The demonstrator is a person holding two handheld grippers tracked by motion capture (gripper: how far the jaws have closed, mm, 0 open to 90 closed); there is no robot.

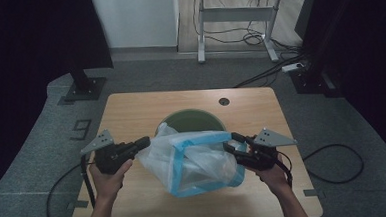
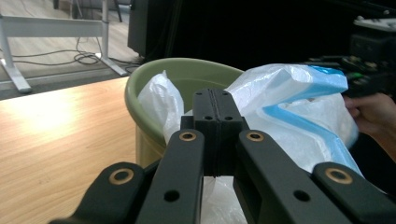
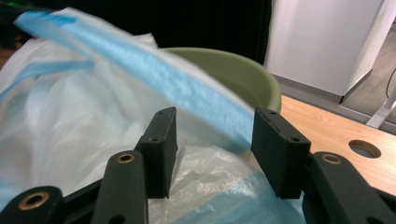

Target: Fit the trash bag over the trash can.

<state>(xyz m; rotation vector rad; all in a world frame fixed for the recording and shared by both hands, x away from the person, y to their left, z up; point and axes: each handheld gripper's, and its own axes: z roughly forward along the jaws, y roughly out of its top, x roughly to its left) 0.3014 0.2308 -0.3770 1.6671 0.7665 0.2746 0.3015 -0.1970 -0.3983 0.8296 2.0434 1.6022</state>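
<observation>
Near the middle of the wooden table (image 1: 131,111), a translucent white bag (image 1: 194,161) with a blue band lies against a green bin (image 1: 191,119), partly over its near rim. At its left, the left gripper (image 1: 143,142) is pressed together, pinching the bag's plastic. At its right, the right gripper (image 1: 231,140) is spread, the blue band crossing between its jaws. No label or writing is readable.

Dim high view, dark curtains at nine and three o'clock, soft glare on table (image 2: 51,116), blurred blue bag band (image 3: 154,70), near claw arms unsharp
</observation>
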